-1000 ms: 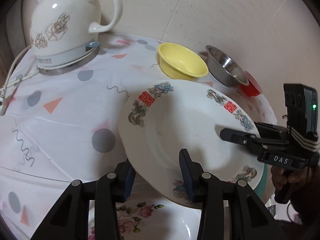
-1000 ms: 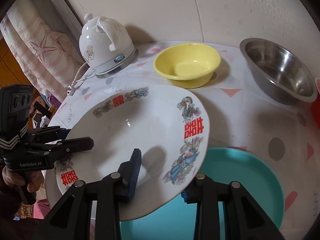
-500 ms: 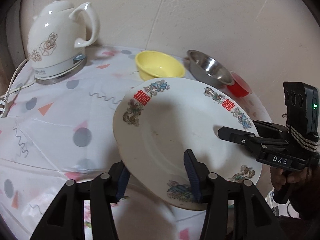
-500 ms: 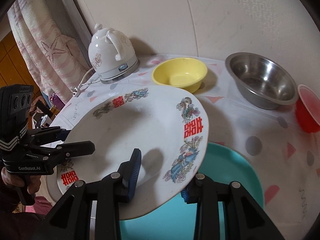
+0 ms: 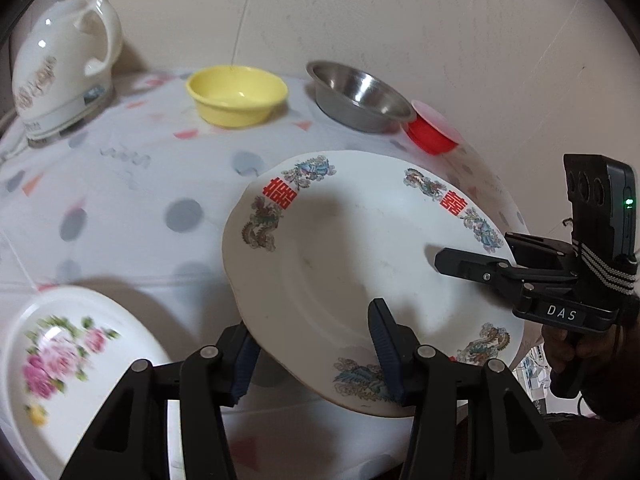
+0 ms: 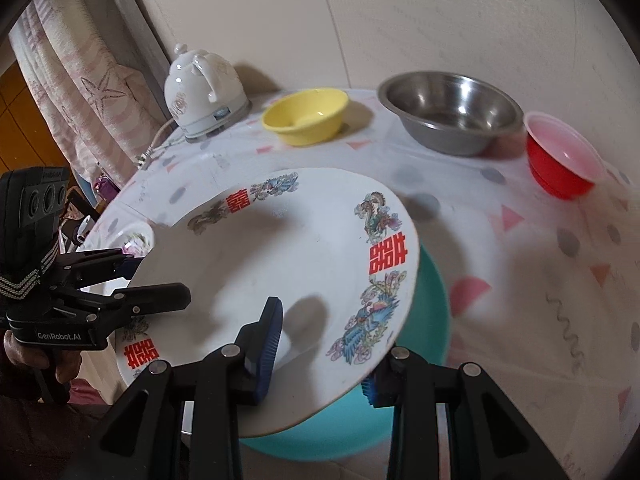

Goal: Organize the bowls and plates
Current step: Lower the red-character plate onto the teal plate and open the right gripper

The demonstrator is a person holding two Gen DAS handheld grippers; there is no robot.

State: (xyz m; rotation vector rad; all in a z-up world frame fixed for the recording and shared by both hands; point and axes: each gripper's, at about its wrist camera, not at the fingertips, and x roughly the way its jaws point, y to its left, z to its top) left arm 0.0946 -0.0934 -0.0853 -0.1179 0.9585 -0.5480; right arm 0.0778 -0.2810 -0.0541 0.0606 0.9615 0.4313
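Above the near edge of the round table point(image 5: 140, 200), held clear of the cloth: a large white plate point(image 5: 360, 260) with red characters and dragon-and-phoenix prints around its rim. Carried tilted, far rim higher than near rim, and gripped from both sides.

On the right, clamped by the right gripper point(image 6: 324, 344): one blue pad pressed on the upper face, the other tucked under the rim. Seen from the other camera as black fingers reaching in over the plate's right edge point(image 5: 480, 254), with a hand point(image 5: 568, 352) wrapped round the handle.

On the left, taken by the left gripper point(image 5: 310, 332). Jaws just widened, yet with the plate's rim between them: right pad lying on the inner face, left pad under the edge. Looked to be pressing on both sides, so counted as gripping. Viewed from the right wrist, reached in from the left point(image 6: 160, 280), handle in another hand point(image 6: 36, 356).

Directly beneath the raised plate, partly hidden by it: a teal plate point(image 6: 432, 312), flat on the cloth. To the left, near the table's edge and apart from the rest: a white plate with pink roses point(image 5: 80, 352), blurred.

Well back, along the wall from left to right: a white ceramic kettle point(image 5: 60, 72) on its base, a yellow bowl point(image 5: 236, 94), a steel bowl point(image 5: 356, 96) and a red bowl point(image 5: 430, 132). All set upright and apart, except steel and red just beside each other.
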